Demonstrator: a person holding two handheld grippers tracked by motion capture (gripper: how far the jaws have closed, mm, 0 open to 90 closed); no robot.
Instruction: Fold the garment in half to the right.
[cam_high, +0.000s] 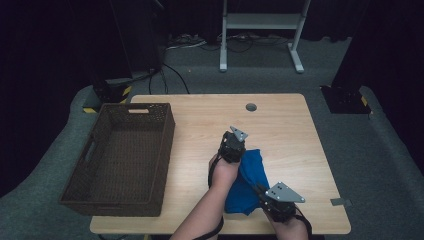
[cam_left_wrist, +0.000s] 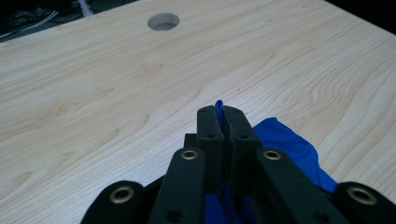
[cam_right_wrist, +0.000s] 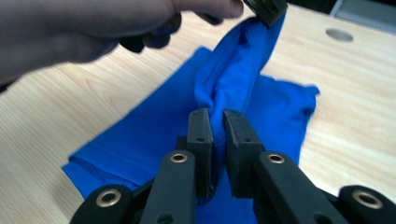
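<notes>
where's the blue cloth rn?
In the high view the blue cloth lies on the wooden table's near right part, pinched between the left tool and right tool.

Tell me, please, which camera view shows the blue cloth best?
The right gripper view: the blue cloth spreads across the table, a fold pinched upward. The high view shows it small between both grippers; the left gripper view shows a sliver between the fingers.

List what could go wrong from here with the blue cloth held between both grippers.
1. The left gripper pinches only a thin edge of the blue cloth; a tug might pull it free.
2. The right gripper clamps a bunched fold, so layers may slide and spoil any fold.
3. The cloth lies near the table front edge; slack could slide off.
</notes>
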